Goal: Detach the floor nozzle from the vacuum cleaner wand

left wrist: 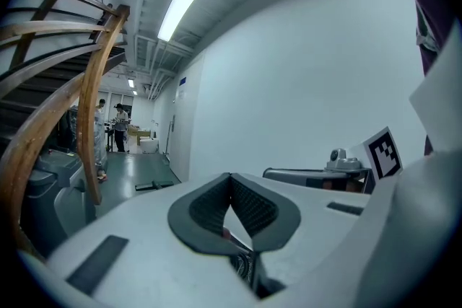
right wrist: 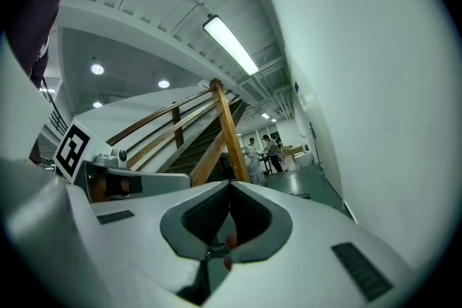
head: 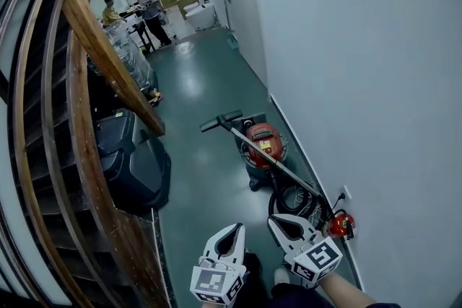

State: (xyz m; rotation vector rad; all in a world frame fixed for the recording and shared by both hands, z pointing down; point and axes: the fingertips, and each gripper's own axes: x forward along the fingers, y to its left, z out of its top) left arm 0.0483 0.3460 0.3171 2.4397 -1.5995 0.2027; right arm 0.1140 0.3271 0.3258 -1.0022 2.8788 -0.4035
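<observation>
The vacuum (head: 263, 143) stands on the floor (head: 195, 90) close to the right-hand wall (head: 361, 68), likely parked there to keep the corridor free. Its wand (head: 278, 168) slants across the red canister, so the far end comes down to the floor where the nozzle (head: 221, 120) rests flat. Both tools are held out low and side by side, pointing up the corridor. The left gripper (head: 236, 230) has its fingers (left wrist: 206, 209) pressed together on nothing, and so does the right gripper (head: 276, 222) with its fingers (right wrist: 206, 216). That suits an approach, since nothing is yet within reach. The nozzle lies well apart from both pairs of fingers, ahead of them and beyond the canister, roughly in line with the left gripper. The wand's near end sits much closer, just past the right gripper.
</observation>
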